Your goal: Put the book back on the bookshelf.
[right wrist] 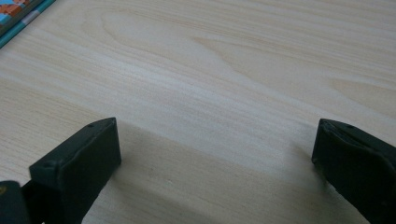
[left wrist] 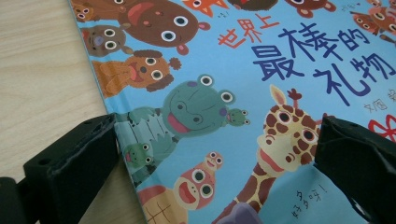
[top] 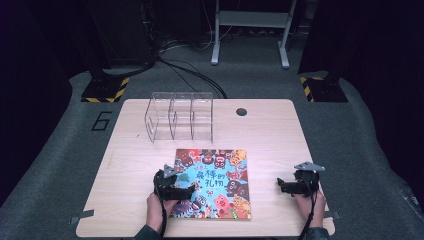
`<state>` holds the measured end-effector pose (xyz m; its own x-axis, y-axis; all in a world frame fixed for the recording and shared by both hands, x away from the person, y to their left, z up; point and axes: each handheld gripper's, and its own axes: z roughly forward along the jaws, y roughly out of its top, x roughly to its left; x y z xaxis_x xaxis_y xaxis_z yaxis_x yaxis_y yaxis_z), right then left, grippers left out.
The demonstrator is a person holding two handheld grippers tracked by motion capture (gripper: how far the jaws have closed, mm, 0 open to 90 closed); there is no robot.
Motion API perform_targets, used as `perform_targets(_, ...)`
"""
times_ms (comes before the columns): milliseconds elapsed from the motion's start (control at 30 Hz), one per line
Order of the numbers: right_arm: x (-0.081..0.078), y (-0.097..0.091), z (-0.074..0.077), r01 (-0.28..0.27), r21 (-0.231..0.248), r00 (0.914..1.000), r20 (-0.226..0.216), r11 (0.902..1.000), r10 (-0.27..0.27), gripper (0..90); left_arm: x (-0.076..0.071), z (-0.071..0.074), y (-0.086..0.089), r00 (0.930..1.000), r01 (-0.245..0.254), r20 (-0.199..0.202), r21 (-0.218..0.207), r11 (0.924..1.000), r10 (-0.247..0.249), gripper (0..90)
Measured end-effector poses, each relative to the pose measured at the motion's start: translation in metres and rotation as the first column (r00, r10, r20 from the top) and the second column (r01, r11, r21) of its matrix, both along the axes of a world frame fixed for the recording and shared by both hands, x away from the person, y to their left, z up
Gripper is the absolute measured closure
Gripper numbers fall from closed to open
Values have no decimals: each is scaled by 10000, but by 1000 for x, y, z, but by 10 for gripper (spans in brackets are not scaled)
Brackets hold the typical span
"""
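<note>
High view: left tongs [top: 192, 190] gape wide over the book's [top: 215, 182] left edge; right tongs [top: 280, 186] wide above bare surface [top: 270, 135]. Best slide one jaw under the edge before closing; rack [top: 180, 117] stands behind

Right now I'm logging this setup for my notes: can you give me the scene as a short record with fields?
surface: light wooden table
main item: picture book lying flat, cover up, near the front edge
behind the book: clear acrylic rack, standing, nothing in it
left gripper: open, over the book's left edge
right gripper: open, over bare table right of the book
held: nothing
</note>
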<state>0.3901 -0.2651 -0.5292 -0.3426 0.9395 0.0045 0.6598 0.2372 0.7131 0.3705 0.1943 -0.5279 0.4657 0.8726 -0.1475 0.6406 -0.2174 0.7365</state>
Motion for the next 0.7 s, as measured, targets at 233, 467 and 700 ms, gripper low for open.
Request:
perform_targets(233,0,0,0,-2,0,10000,2,10000,2,5,-1,1,-9,10000,13,-85,-152,9999,-15,0)
perform_targets(467,0,0,0,3,26,10000,34,10000,-3,7,0,0,-2,9998,206,-41,-410,9989,-208,1)
perform_targets(700,0,-1,0,-55,-7,10000,50,10000,55,13,3,0,26,9991,-416,-59,-606,9973,413,1)
